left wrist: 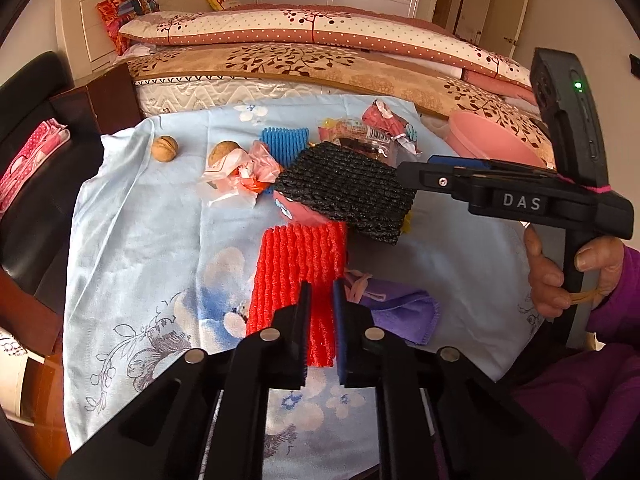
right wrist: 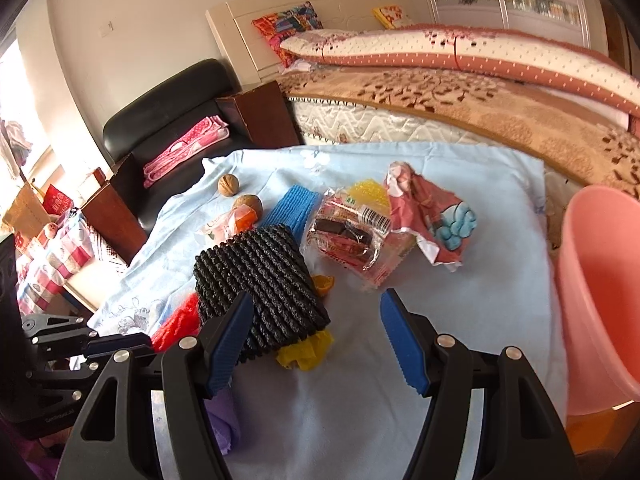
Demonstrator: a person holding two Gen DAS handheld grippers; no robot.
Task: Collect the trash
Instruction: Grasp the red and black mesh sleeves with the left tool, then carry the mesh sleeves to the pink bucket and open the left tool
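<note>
Two walnuts (left wrist: 164,149) sit near the far left corner of the blue flowery cloth (left wrist: 132,240). The second one touches a crumpled pink and white bag (left wrist: 240,176). Just right of that lies a blue foam net (left wrist: 285,144), close to the far edge.

In the middle of the cloth, a red foam net (left wrist: 296,272) lies flat and reaches toward the near edge. The left claw (left wrist: 322,286) is clenched on the near end of this red net, with the net squeezed between its two pads. A purple rag (left wrist: 400,312) sits just right of that claw.

A black foam net (left wrist: 348,192) lies over the far end of the red net. A yellow scrap (right wrist: 306,354) pokes out from under it, and a bit of orange peel (right wrist: 323,283) is beside it.

The right claw (right wrist: 315,296) is spread wide and grasps nothing. Its left finger is right at the edge of the black net, and bare cloth shows between its fingers. A hand (left wrist: 560,276) in a purple sleeve holds its handle.

Further right, a clear snack wrapper (right wrist: 348,236) lies near the far edge. A red wrapper with a blue cloud (right wrist: 424,212) touches it on the right.

A pink bin (right wrist: 600,300) stands at the right edge of the cloth.
</note>
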